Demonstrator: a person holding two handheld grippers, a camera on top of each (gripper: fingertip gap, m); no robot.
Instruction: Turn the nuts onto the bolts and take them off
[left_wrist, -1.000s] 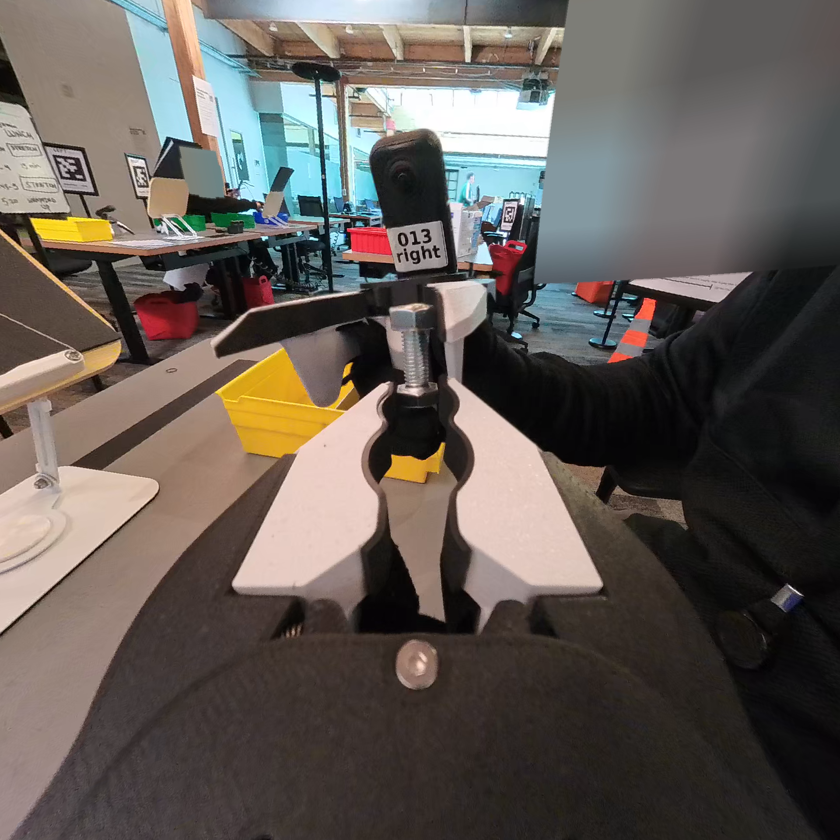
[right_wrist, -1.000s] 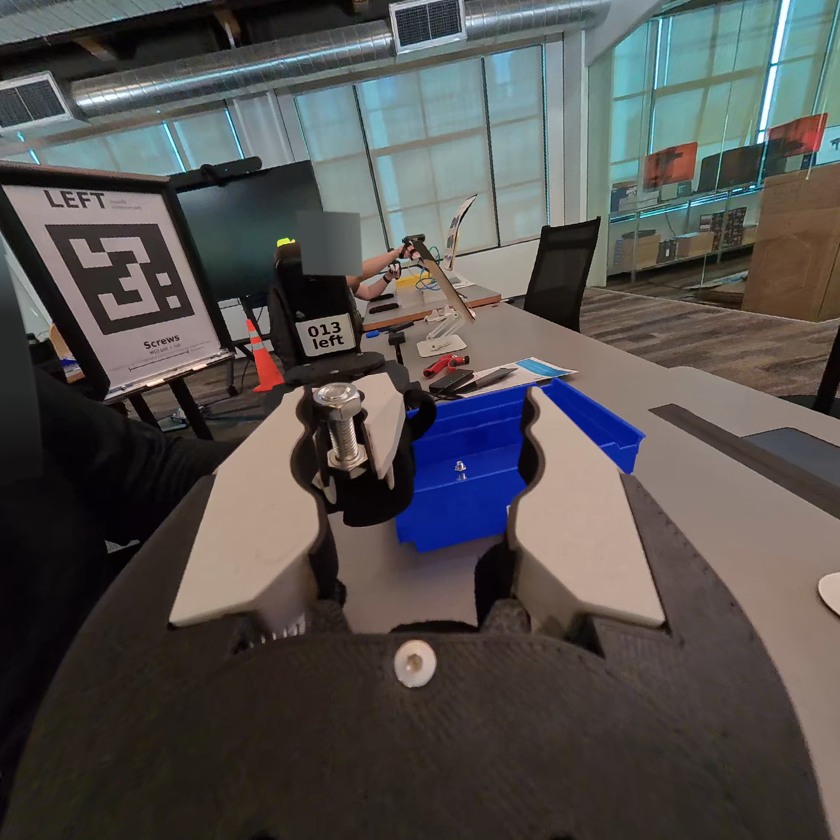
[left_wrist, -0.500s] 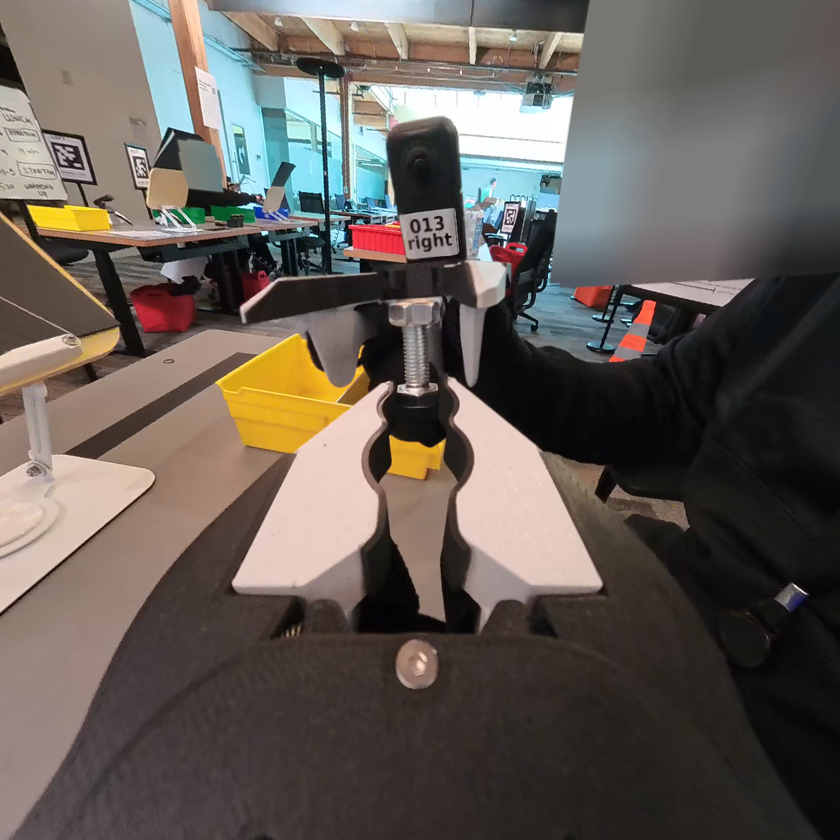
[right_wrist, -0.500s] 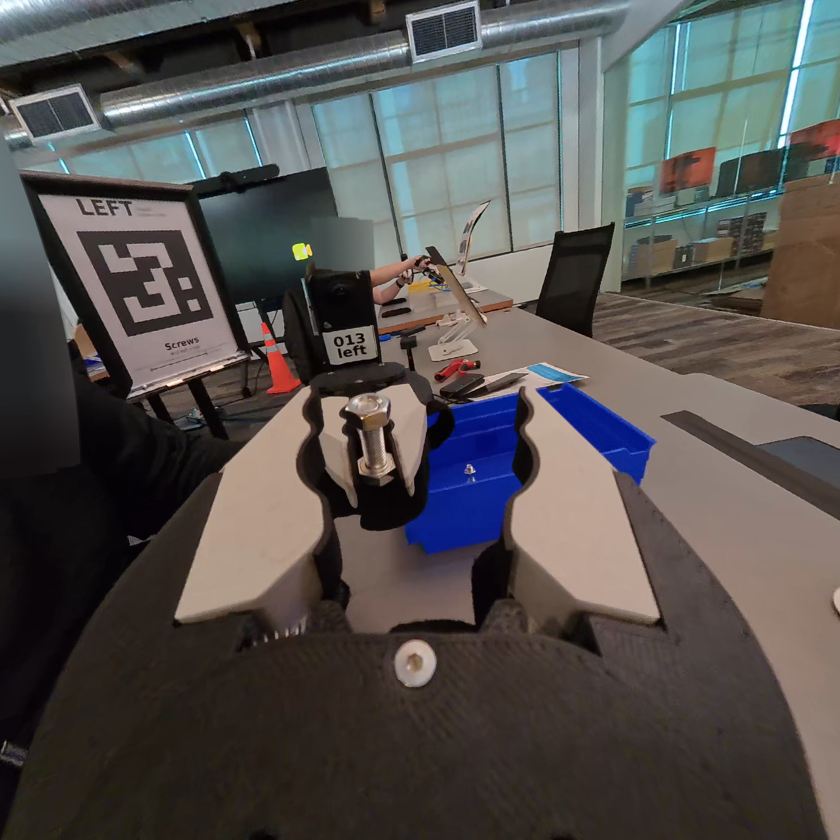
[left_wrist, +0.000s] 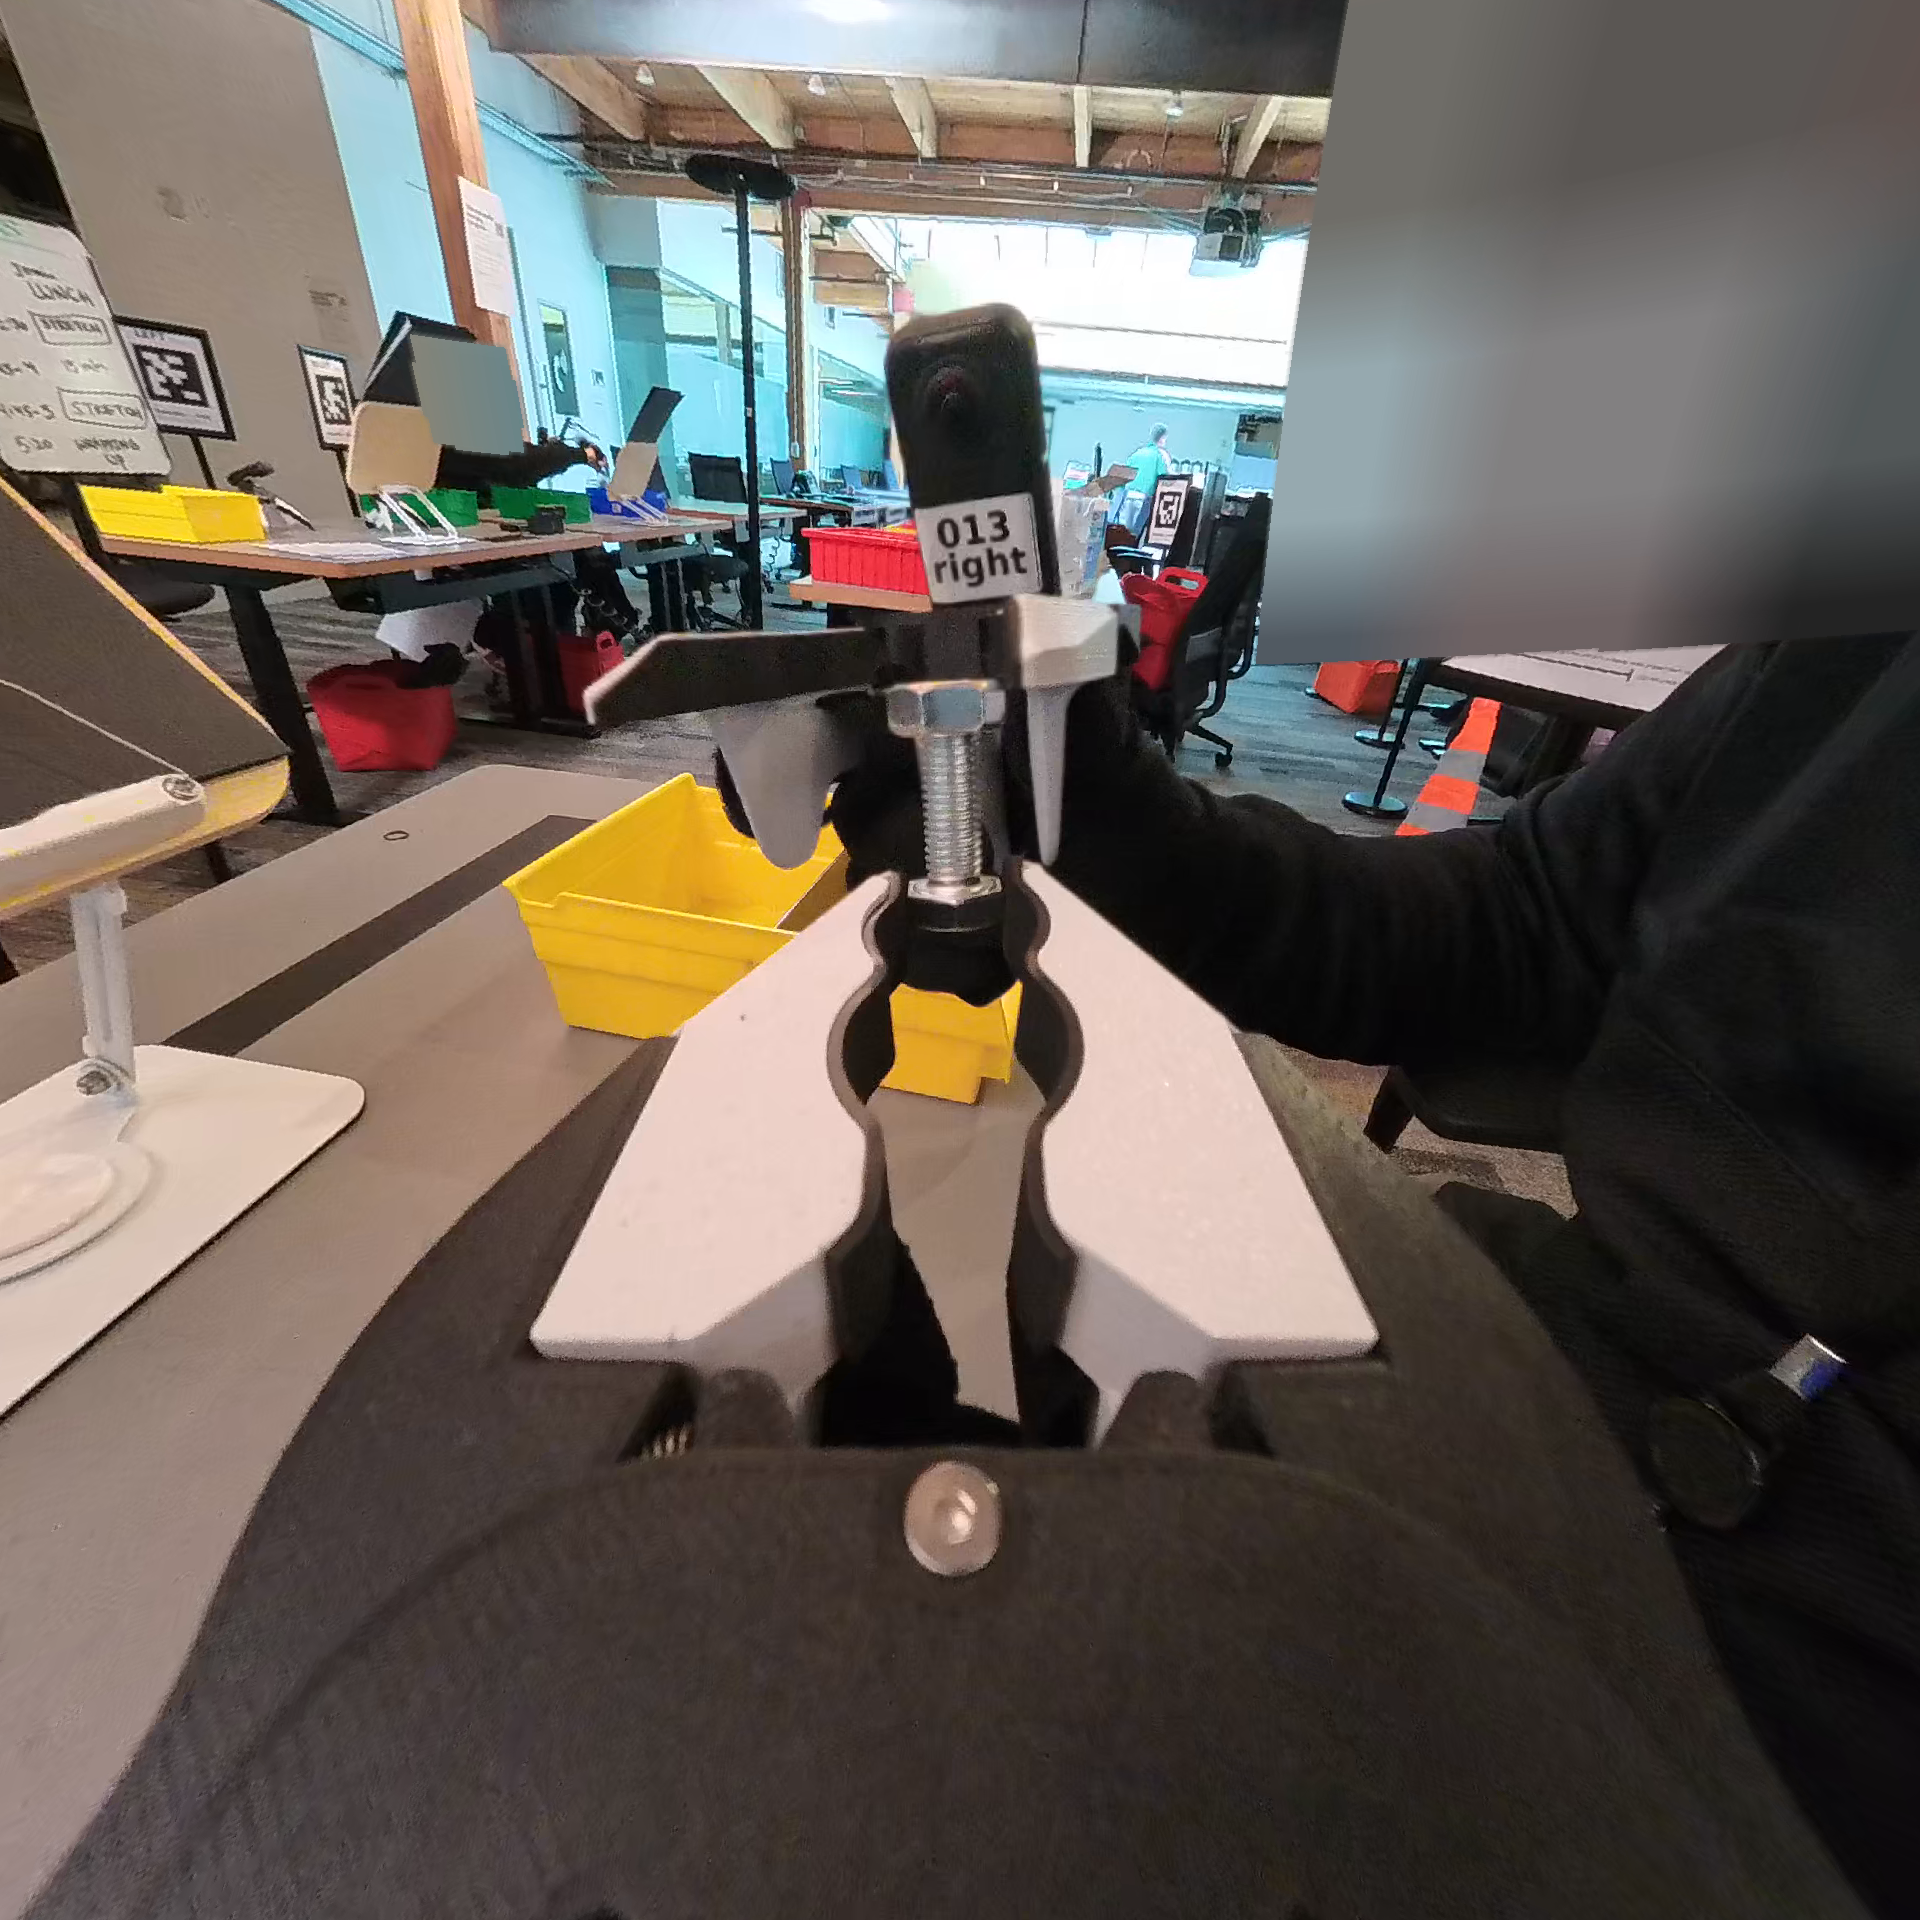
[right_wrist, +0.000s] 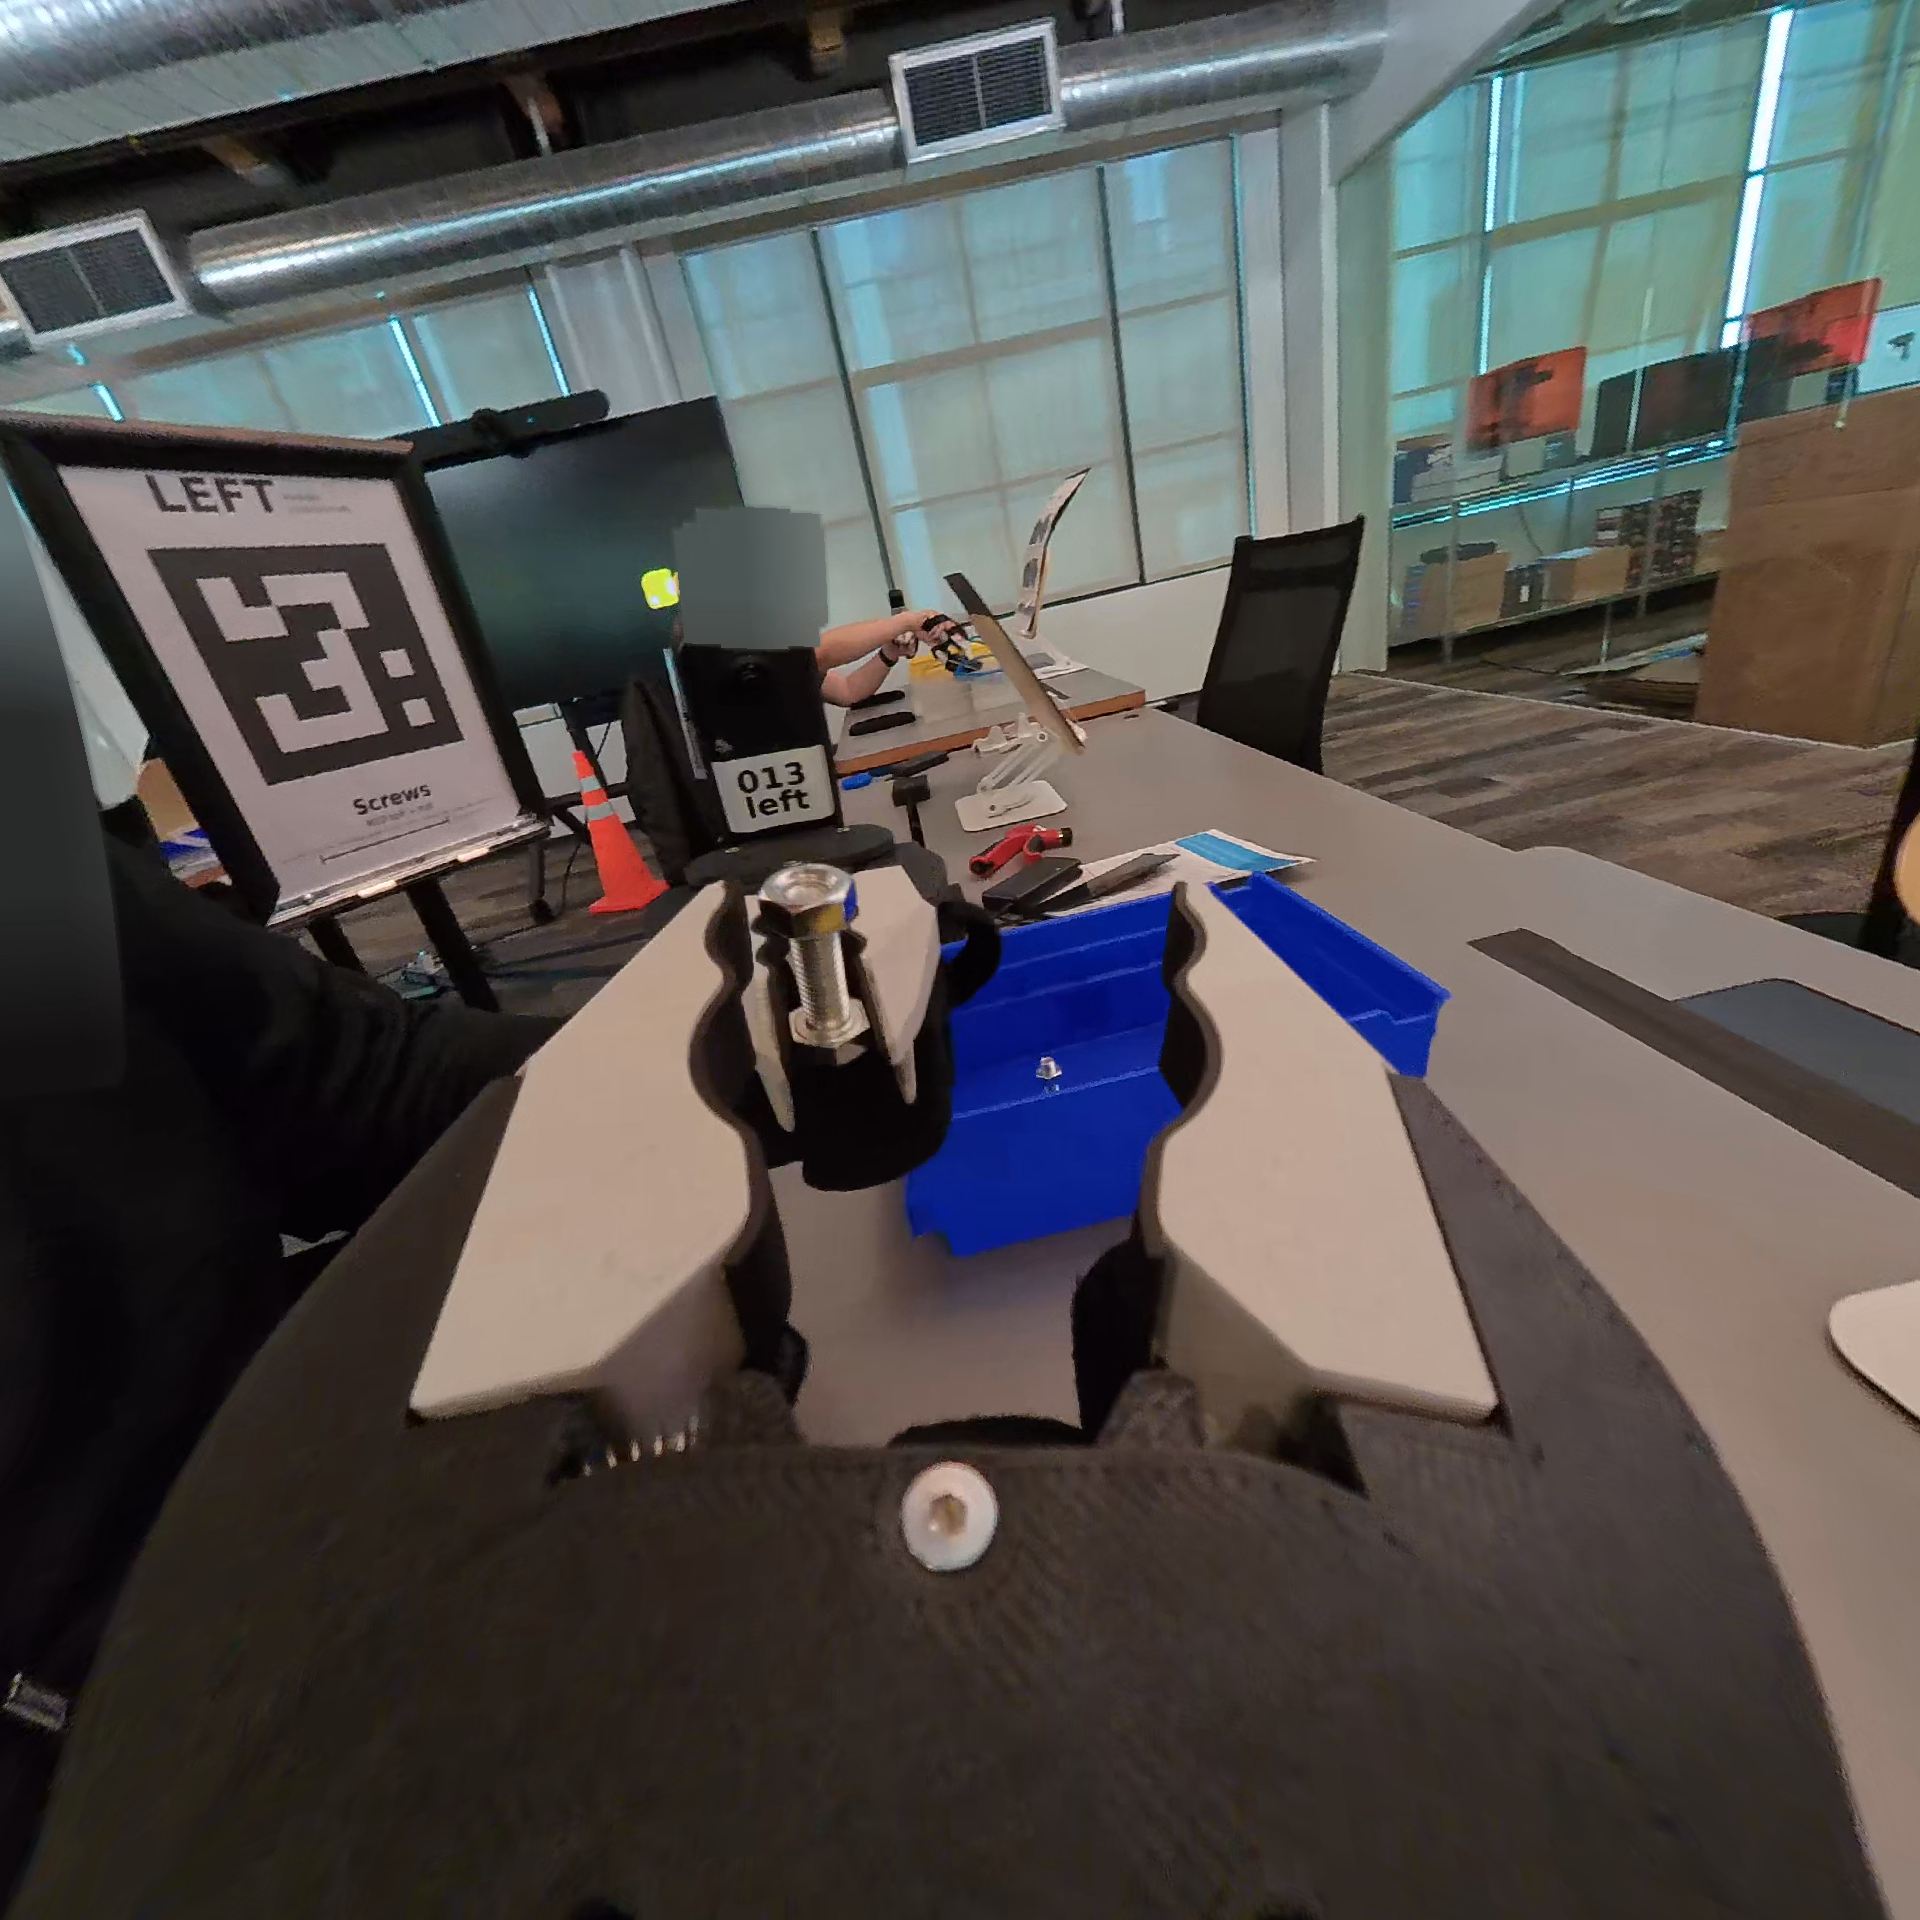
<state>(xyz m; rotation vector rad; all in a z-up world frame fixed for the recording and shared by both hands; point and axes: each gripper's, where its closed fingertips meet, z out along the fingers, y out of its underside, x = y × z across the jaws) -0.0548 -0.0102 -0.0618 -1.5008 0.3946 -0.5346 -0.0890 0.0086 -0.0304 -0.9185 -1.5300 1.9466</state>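
A bolt (left_wrist: 954, 800) was held upright in mid-air above a grey tabletop (left_wrist: 343, 997), its hex head at the top. The left claw (left_wrist: 951, 914) was pressed together on the bolt's lower end, just below a nut (left_wrist: 952, 888) that sat low on the thread. Whether the pads pinched the nut itself or only the shaft under it could not be told.

The right claw (right_wrist: 951, 1013) was spread wide. In its own view, its left finger (right_wrist: 623, 1122) lay just beside the bolt (right_wrist: 816, 971) and its right finger (right_wrist: 1288, 1132) stood well apart. Nothing was gripped by it.

Progress was judged as partial: the nut was already threaded well down the bolt, so the turning-on step looked done or nearly done. Taking the nut off was still left, judging by its place on the thread.

A blue bin (right_wrist: 1091, 1081) stood farther off on the tabletop with one small fastener (right_wrist: 1047, 1070) in it. A yellow bin (left_wrist: 665, 914) stood beyond the left claw.

Writing was present but is not repeated here: a white sticker on each claw's camera housing, a framed sign with a black-and-white square marker at the left, and a handwritten whiteboard in the far background.
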